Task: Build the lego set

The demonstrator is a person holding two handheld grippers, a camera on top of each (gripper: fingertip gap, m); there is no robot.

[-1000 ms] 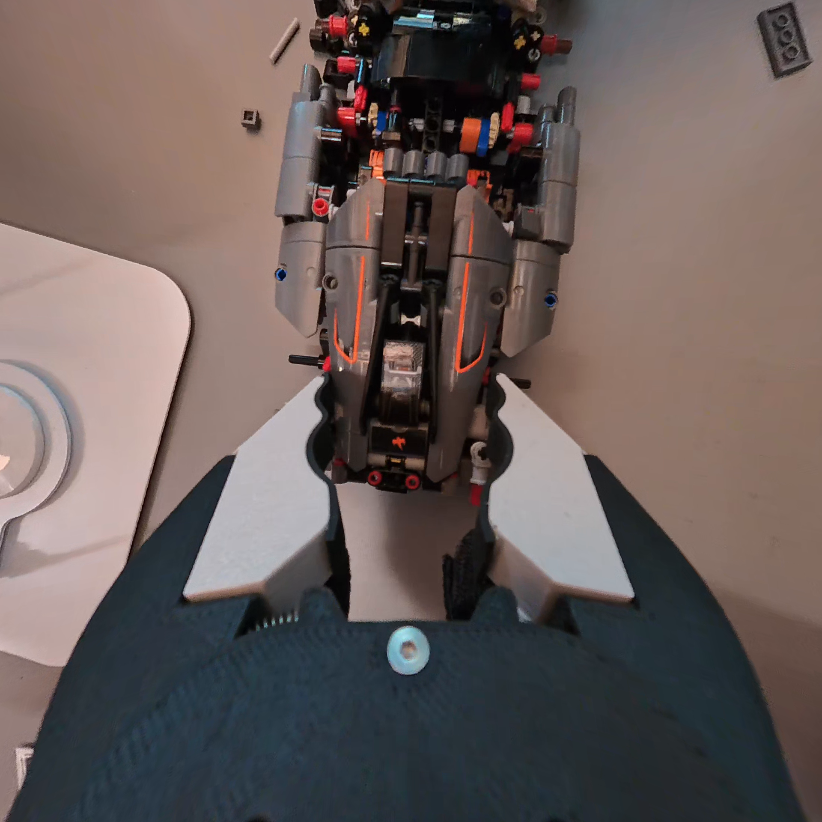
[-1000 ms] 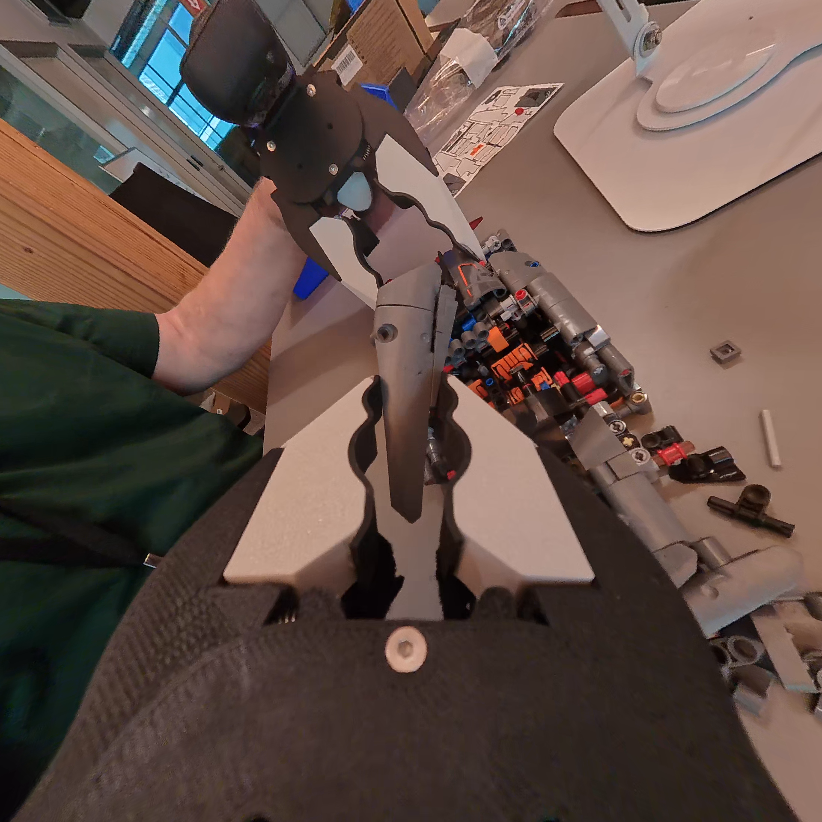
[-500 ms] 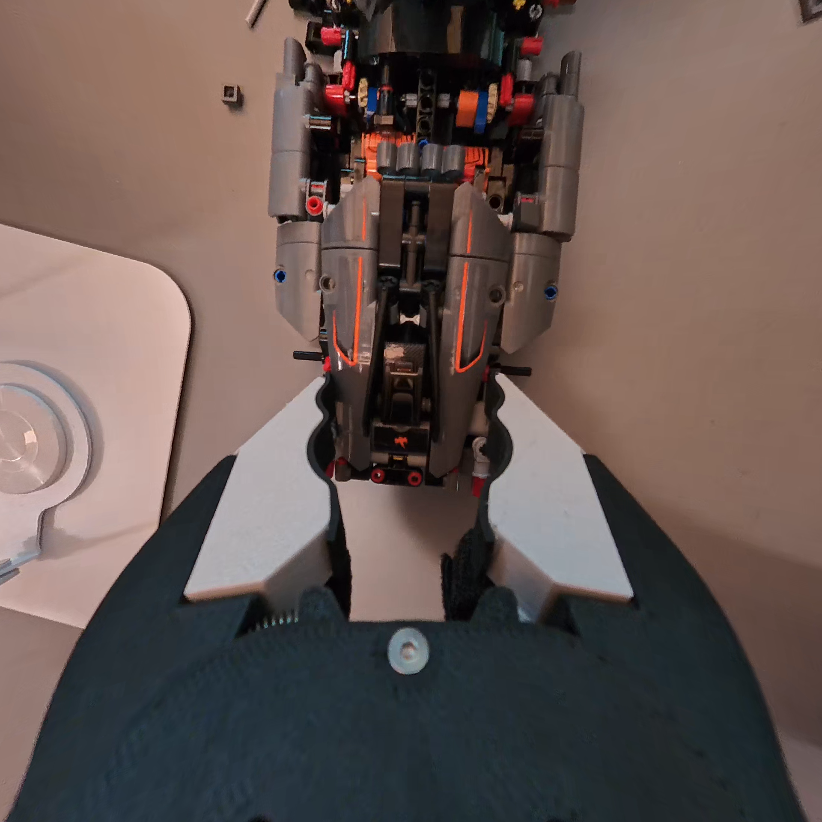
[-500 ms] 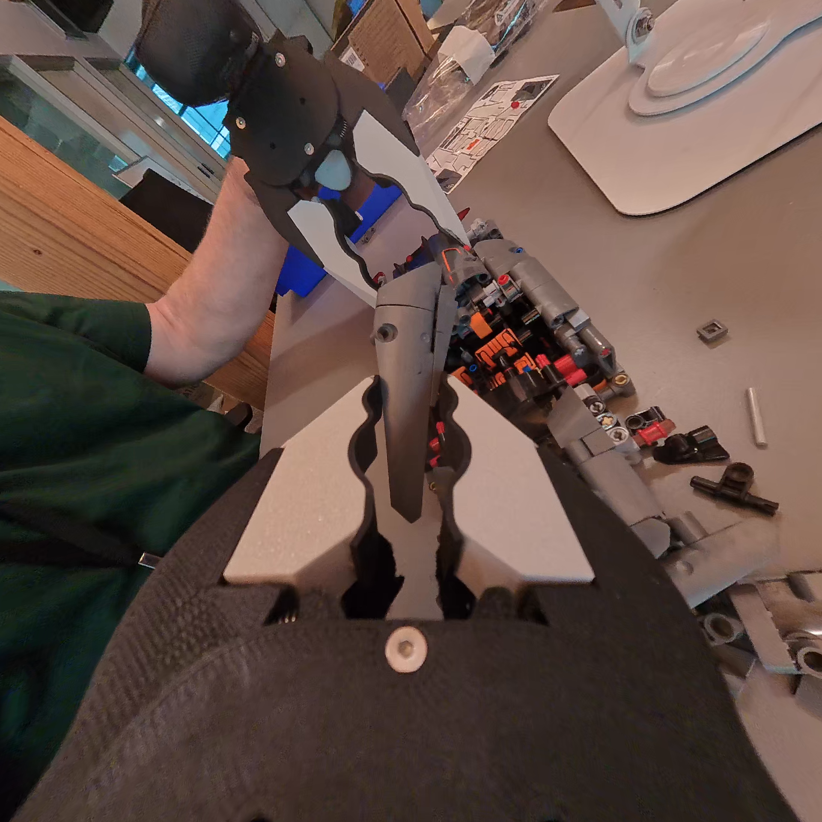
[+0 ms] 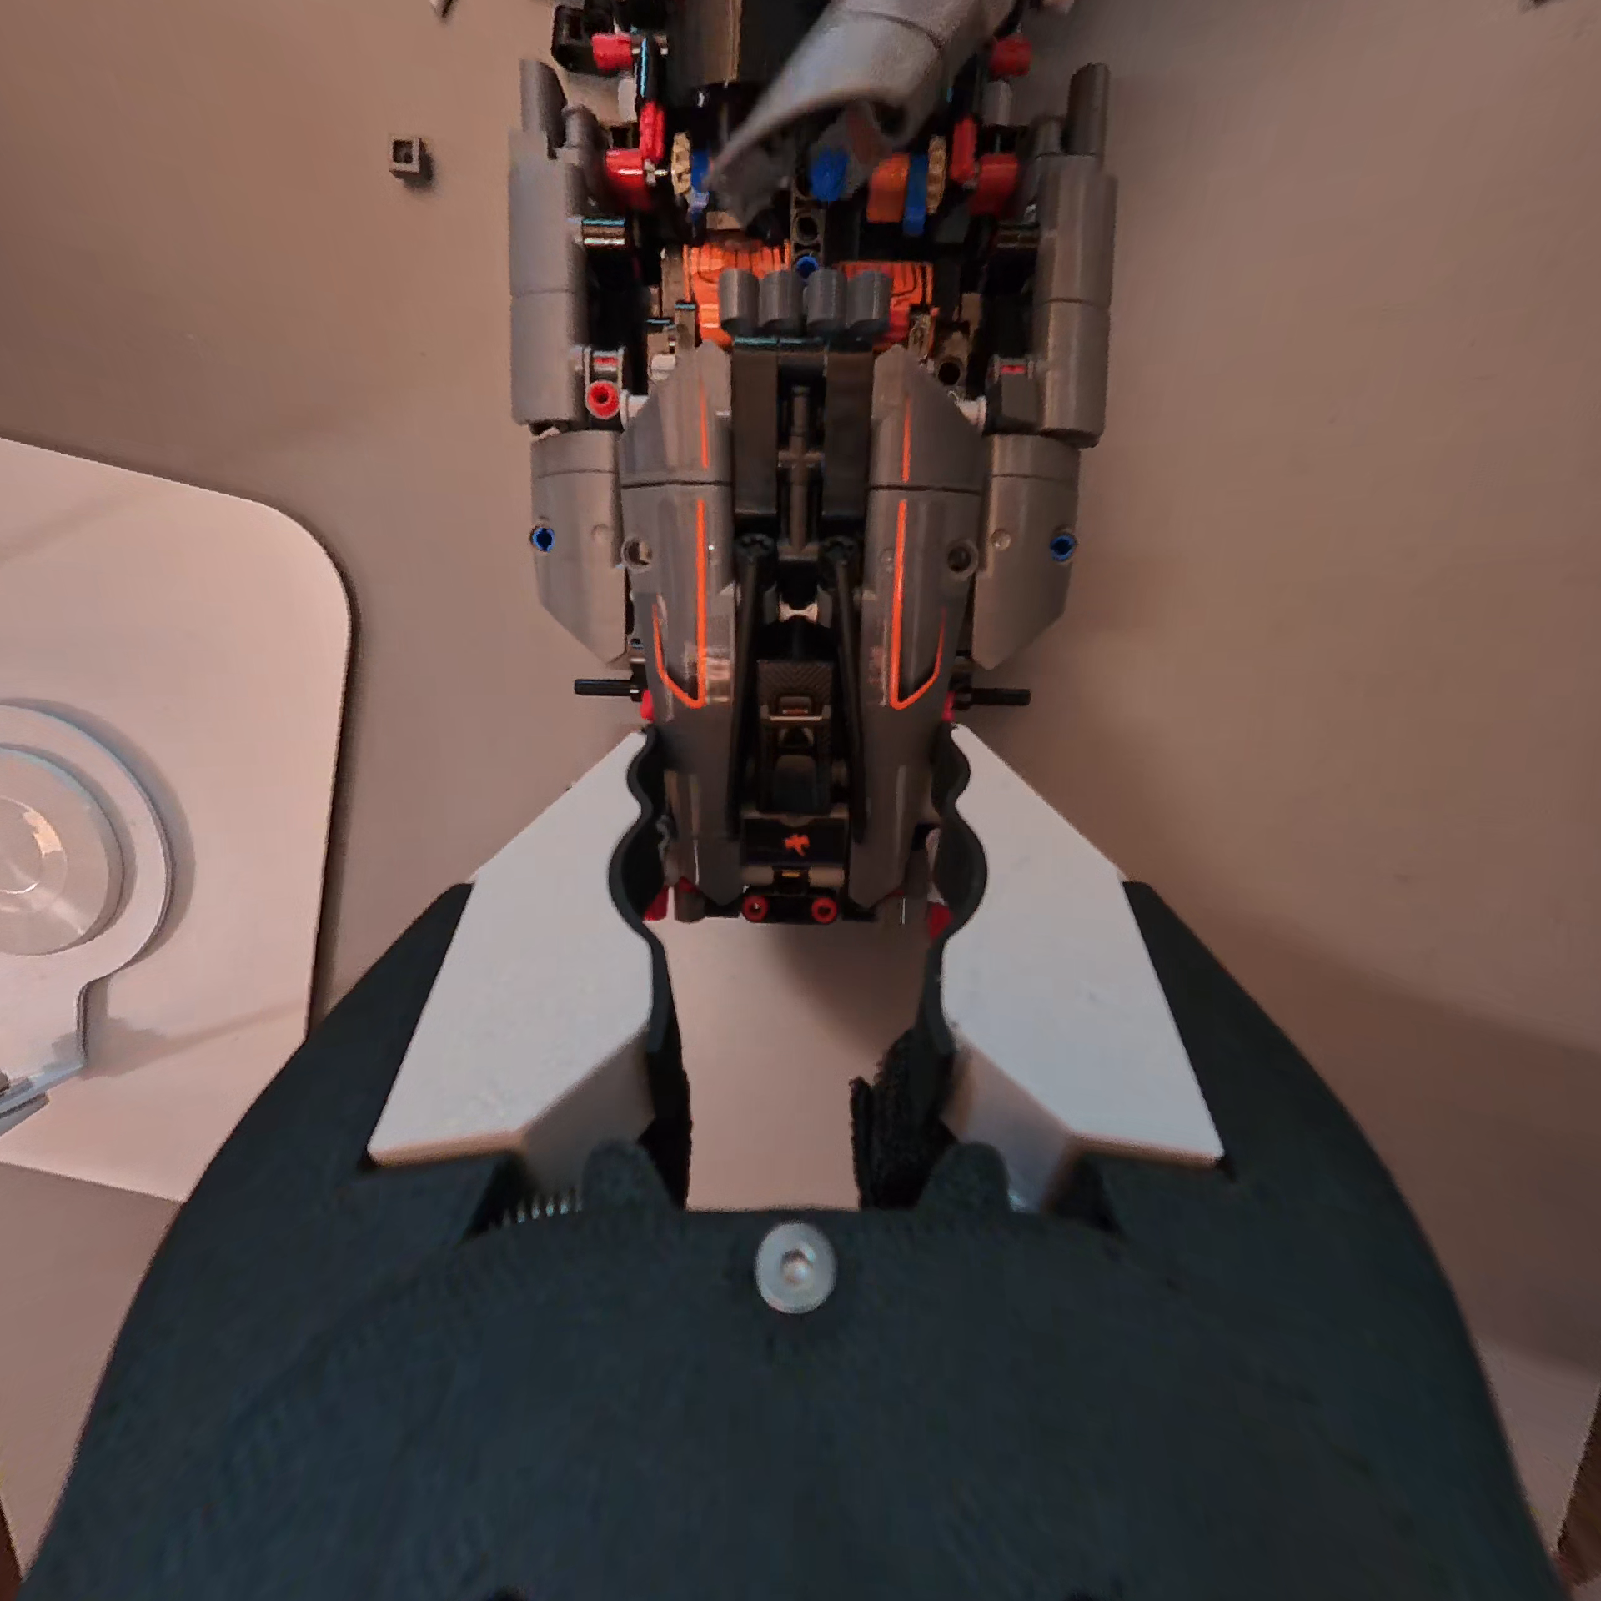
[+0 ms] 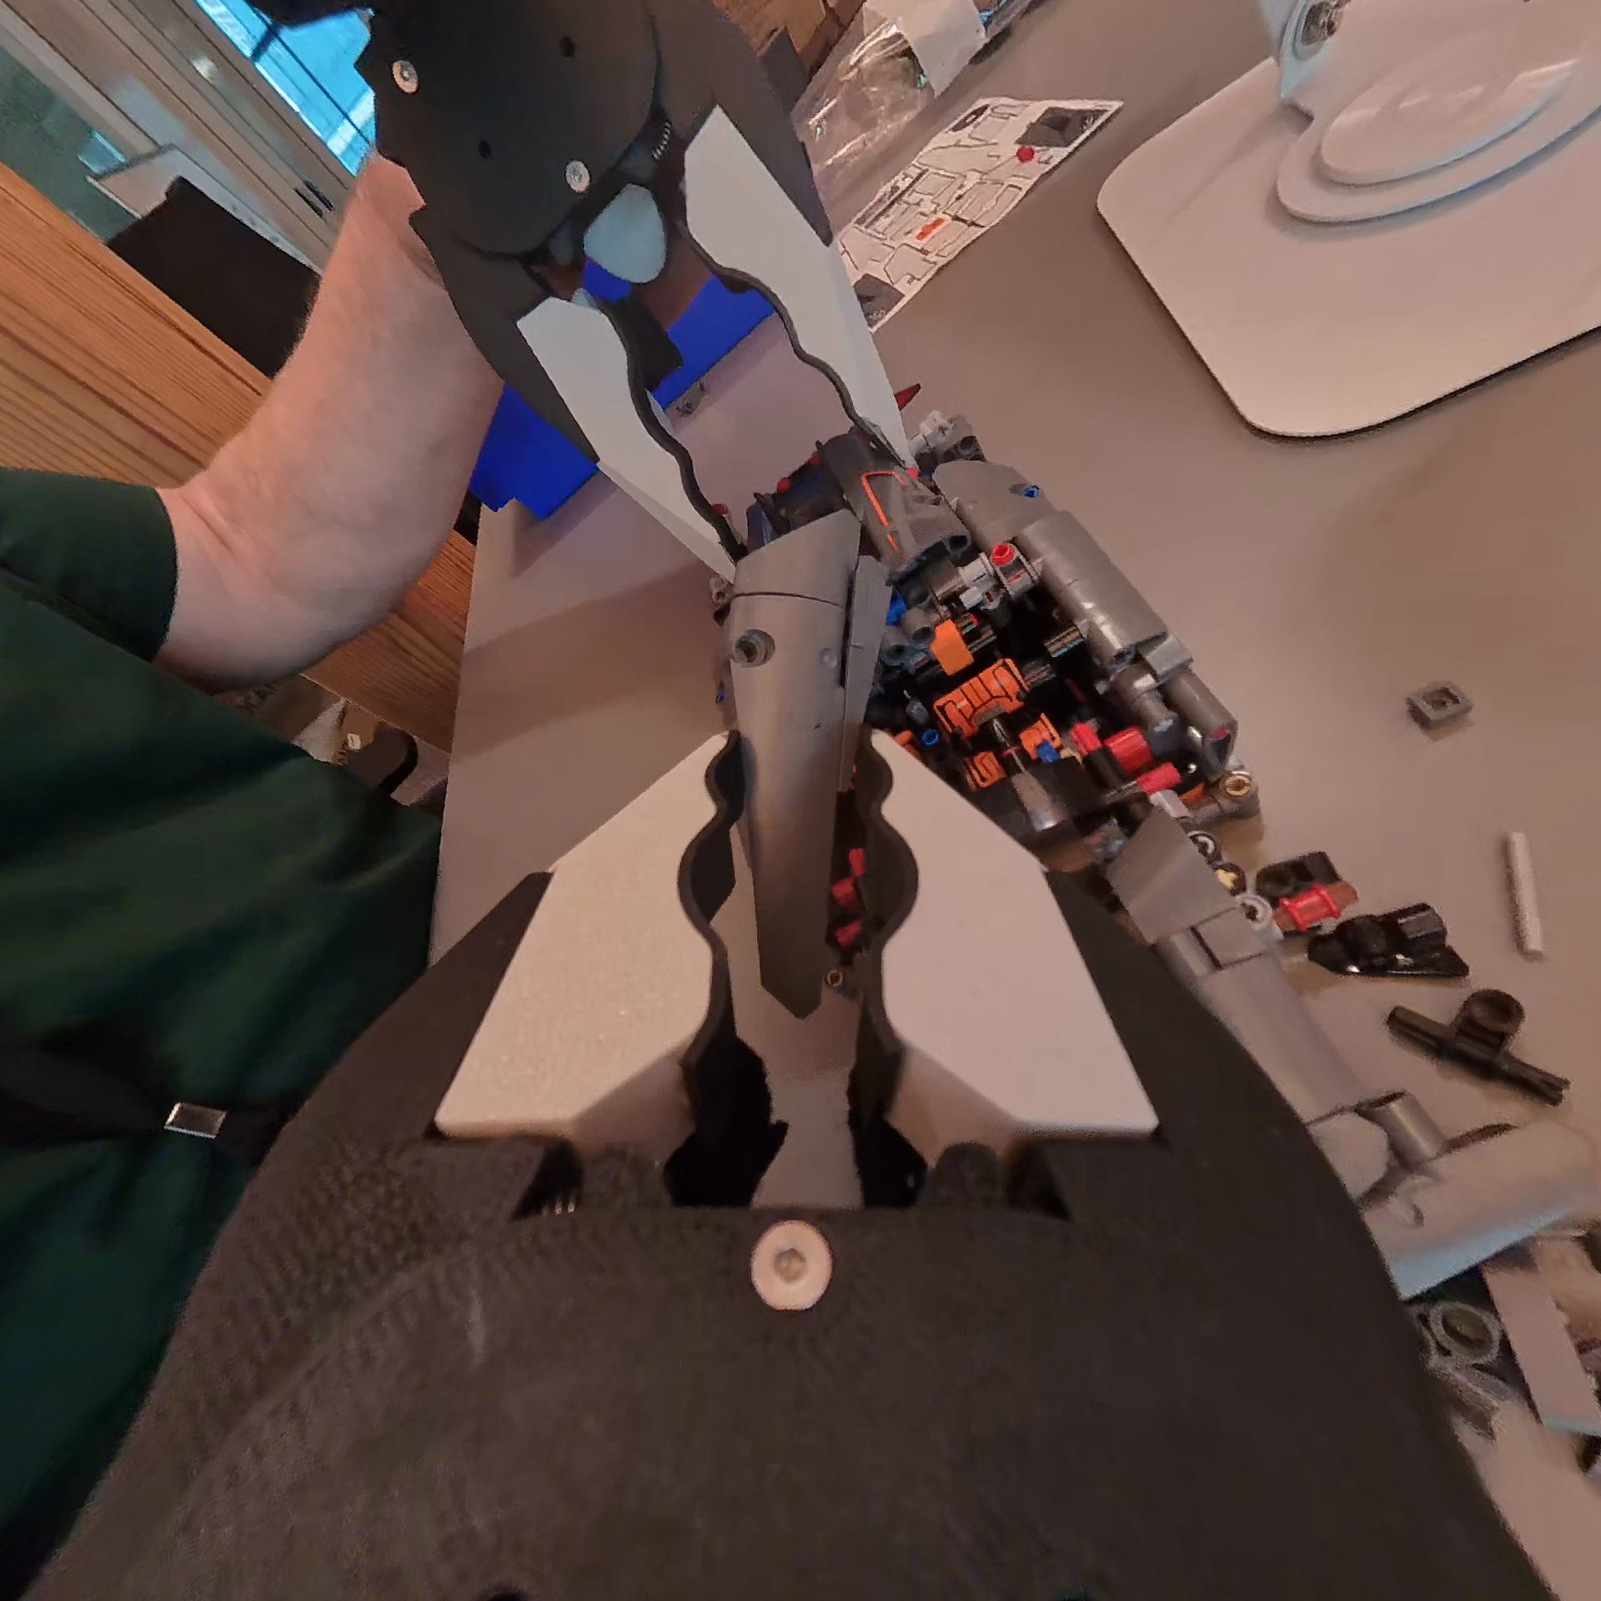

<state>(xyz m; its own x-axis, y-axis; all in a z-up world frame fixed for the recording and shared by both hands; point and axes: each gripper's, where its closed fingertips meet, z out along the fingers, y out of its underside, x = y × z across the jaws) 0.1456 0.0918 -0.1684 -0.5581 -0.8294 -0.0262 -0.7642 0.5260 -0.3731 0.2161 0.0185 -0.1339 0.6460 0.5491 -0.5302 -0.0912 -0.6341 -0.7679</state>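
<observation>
Lego model (image 5: 801, 554) lying flat on grey counter (image 5: 1299, 520), long grey body with orange stripes, red and blue pins showing in the open middle. Left hand-held gripper (image 5: 799, 832) clamped on the model's narrow end, one white finger (image 5: 554, 936) pressed on each flank, jaws spread only as wide as that end. Same grip seen from the right wrist view, left hand-held gripper (image 6: 801, 502) coming down at a slant onto the far end of the model (image 6: 1040, 676), held by a bare hand (image 6: 346, 450) above a dark green sleeve (image 6: 130, 823).

Right hand-held gripper (image 6: 801, 875) closed to a narrow gap on a grey pointed panel piece (image 6: 793, 780), tip of the panel toward the camera, wide end up against the near side of the model; contact between panel and model not clear enough to tell. Same panel (image 5: 832, 95) visible at the top edge of the left wrist view, over the model's far section.

Loose parts on the counter just beside the model: small square grey piece (image 6: 1438, 703), pale short rod (image 6: 1523, 892), black curved piece (image 6: 1386, 940), black pin connector (image 6: 1481, 1035). White stand base (image 6: 1351, 286) well apart at the far right, printed instruction sheet (image 6: 962, 186) beyond the model. Same white base (image 5: 173, 780) at the left edge of the left wrist view.
</observation>
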